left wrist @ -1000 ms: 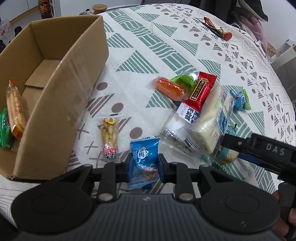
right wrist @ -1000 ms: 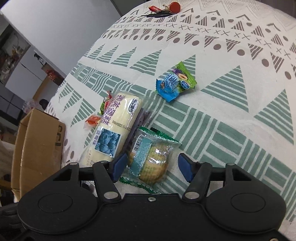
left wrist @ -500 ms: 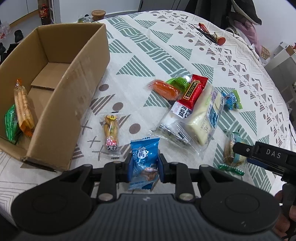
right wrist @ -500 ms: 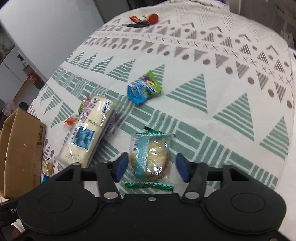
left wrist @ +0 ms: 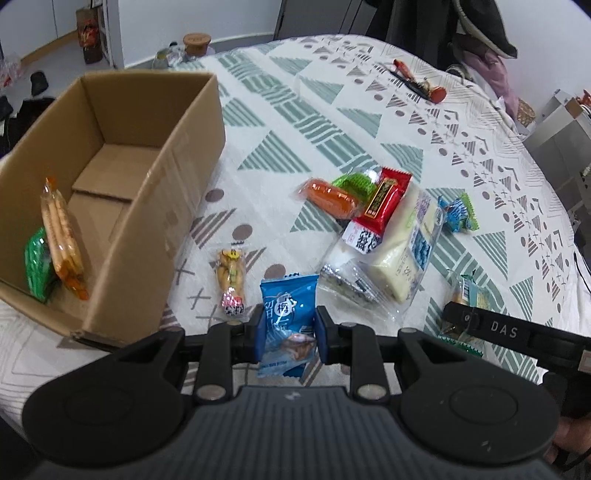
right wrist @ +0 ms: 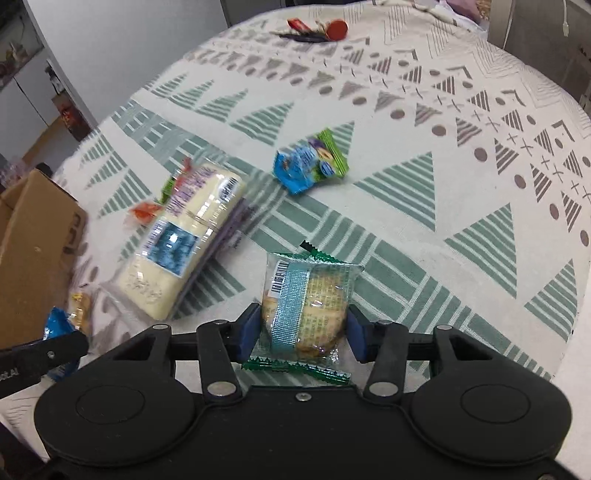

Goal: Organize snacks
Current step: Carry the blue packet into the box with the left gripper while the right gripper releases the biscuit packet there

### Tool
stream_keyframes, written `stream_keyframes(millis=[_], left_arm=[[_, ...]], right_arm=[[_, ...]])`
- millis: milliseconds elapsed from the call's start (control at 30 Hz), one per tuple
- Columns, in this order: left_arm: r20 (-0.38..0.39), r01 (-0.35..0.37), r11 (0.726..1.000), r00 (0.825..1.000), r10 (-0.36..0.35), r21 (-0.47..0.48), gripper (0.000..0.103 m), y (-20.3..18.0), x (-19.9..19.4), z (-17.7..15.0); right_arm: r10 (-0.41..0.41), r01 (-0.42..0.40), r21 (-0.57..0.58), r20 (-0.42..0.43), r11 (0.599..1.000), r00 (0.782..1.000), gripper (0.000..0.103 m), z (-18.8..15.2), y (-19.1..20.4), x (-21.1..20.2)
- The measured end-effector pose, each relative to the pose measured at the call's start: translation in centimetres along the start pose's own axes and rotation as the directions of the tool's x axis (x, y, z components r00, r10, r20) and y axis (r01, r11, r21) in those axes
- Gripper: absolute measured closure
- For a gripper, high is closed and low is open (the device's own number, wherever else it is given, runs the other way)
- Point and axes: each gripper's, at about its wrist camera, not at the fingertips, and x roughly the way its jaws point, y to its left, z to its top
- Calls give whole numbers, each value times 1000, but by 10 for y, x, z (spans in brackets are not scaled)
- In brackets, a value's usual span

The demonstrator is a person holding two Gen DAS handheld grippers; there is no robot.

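Note:
My left gripper (left wrist: 289,334) is shut on a blue snack packet (left wrist: 288,317) and holds it above the patterned tablecloth. The open cardboard box (left wrist: 155,206) stands to its left, with a green packet (left wrist: 37,264) and a bag of biscuit sticks (left wrist: 61,236) inside. My right gripper (right wrist: 302,328) is shut on a clear biscuit packet with a blue band (right wrist: 308,299), lifted off the cloth. The right gripper also shows in the left wrist view (left wrist: 495,328).
On the cloth lie a small peanut bag (left wrist: 232,280), an orange packet (left wrist: 330,195), a green packet (left wrist: 356,182), a red packet (left wrist: 384,199), a long white bread pack (right wrist: 184,240) and a blue-green candy packet (right wrist: 310,162). Keys (right wrist: 317,29) lie at the far edge.
Both grippers have risen and pulled back, so more of the table shows. The right gripper's jaws have closed onto the biscuit packet and lifted it. The left still grips the blue packet.

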Motion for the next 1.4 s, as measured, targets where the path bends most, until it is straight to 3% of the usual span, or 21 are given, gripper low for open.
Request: stream_keyframes(millis=[400, 1000, 1400], left_arm=[[103, 32, 997, 994, -39, 64, 77, 0, -50, 0], [219, 47, 999, 975, -49, 16, 77, 45, -117, 12], [263, 45, 998, 964, -34, -36, 77, 90, -133, 24]], right_arm=[[74, -75, 0, 103, 997, 992, 55, -3, 18, -52], [178, -174, -37, 183, 984, 967, 55, -10, 78, -101], [240, -228, -84, 188, 970, 952, 55, -4, 129, -109]])
